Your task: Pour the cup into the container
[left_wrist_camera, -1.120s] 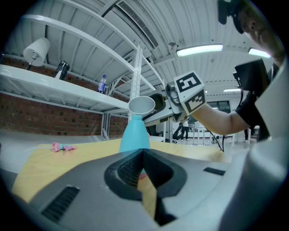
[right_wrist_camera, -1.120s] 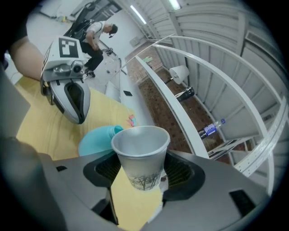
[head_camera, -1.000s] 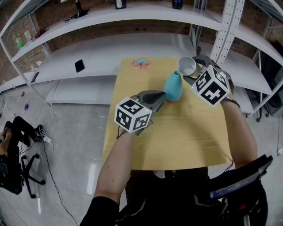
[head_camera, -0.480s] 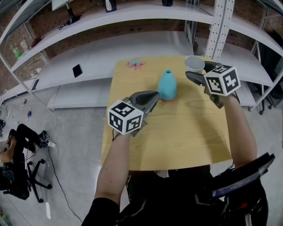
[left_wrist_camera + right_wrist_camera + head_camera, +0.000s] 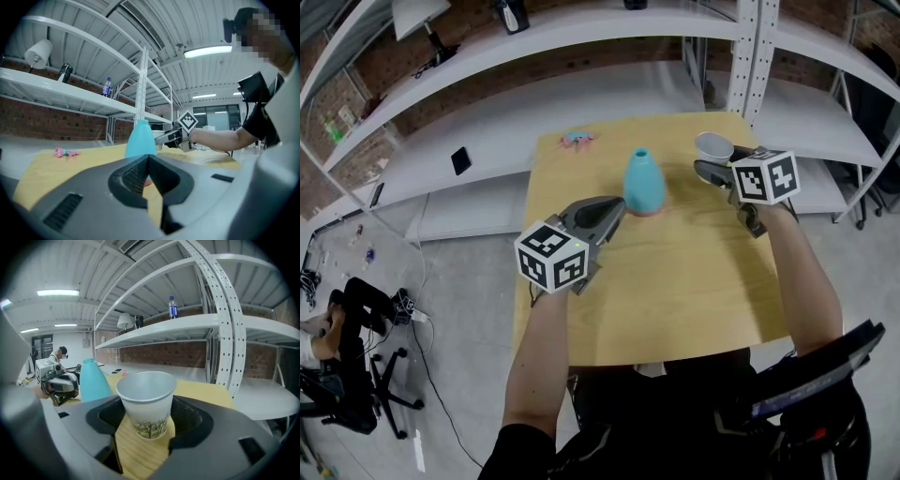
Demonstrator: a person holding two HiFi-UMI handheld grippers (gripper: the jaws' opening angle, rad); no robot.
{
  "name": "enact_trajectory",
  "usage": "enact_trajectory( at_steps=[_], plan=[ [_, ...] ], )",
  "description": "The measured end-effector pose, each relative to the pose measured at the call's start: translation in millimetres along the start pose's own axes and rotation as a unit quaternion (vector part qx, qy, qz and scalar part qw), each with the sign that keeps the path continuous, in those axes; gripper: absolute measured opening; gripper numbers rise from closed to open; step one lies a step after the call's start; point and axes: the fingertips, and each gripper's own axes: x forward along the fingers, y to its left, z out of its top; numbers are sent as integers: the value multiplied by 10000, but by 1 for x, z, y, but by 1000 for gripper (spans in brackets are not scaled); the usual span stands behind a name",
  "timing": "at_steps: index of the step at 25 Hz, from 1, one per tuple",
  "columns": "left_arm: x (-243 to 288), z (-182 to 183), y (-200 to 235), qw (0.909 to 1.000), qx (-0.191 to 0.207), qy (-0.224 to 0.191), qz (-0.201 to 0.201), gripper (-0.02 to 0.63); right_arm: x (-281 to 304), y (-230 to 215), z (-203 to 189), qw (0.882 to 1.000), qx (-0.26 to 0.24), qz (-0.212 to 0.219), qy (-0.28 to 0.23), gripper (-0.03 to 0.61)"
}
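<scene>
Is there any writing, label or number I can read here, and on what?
No readable words or numbers anywhere.
Paper cup: a tree drawing only, no words.
Water bottle: label too small to read.
Marker cubes: black-and-white square patterns, no letters.

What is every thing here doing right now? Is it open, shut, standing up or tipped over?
paper cup: upright, gripped between jaws.
teal container: standing upright on the table, mouth open at the top.
right gripper: shut on the paper cup.
left gripper: jaws shut together, nothing in them, pointing at the teal container's base.
small pink thing: lying flat at the table's far side.
</scene>
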Motion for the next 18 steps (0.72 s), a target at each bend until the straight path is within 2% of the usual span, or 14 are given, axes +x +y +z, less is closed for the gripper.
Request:
enact_trajectory(
  at_steps=[9, 18],
  plan=[
    [0, 0, 0, 10000, -1, 10, 1, 0, 5, -9, -23, 9998, 212, 19, -47, 299],
    [0, 0, 0, 10000, 6, 0, 6, 0, 4, -6, -25, 9996, 199, 50, -201, 301]
  ],
)
